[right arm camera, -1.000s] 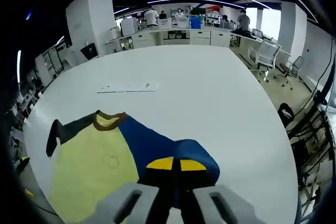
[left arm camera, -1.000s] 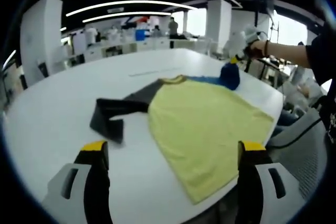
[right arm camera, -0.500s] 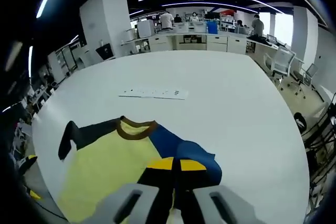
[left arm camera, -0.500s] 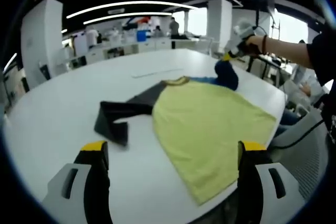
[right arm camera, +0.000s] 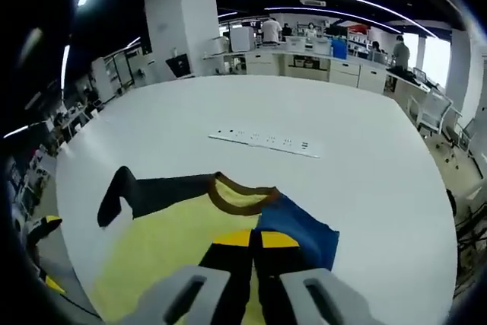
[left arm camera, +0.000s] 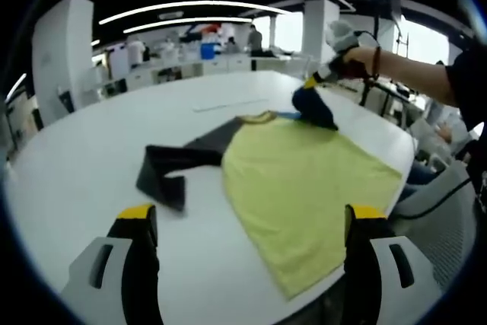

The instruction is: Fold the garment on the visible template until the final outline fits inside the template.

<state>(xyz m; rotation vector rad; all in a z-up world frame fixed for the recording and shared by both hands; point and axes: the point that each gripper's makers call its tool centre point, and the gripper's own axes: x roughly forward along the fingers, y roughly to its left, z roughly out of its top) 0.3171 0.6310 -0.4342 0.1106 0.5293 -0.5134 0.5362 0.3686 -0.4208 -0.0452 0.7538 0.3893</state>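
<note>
In the right gripper view we see the right gripper (right arm camera: 255, 239) with its yellow-tipped jaws pressed together, clenched on the blue sleeve (right arm camera: 298, 226) of the garment (right arm camera: 171, 241). The sleeve bunches up around the jaw tips, just beside the brown collar (right arm camera: 242, 195). From there the yellow body of the garment spreads toward the table edge, and the dark sleeve (right arm camera: 141, 192) stretches out flat on the far side of the collar, its end bent over. Beyond the garment a pale strip (right arm camera: 264, 142) lies on the white table (right arm camera: 228, 108), well apart from the cloth.

In the left gripper view the left gripper (left arm camera: 251, 222) has its jaws spread wide, holding nothing, poised above the table (left arm camera: 84, 165) near the garment (left arm camera: 304, 180). Its yellow body lies flat between the jaw tips and the far side, one corner reaching the table edge. The dark sleeve (left arm camera: 175, 169) lies folded back on itself beside it. Farther off, a hand (left arm camera: 361, 58) holds the right gripper (left arm camera: 313, 81), which lifts the blue sleeve (left arm camera: 310, 106) off the table above the garment's shoulder. Desks and people stand in the office (left arm camera: 175, 39) behind.
</note>
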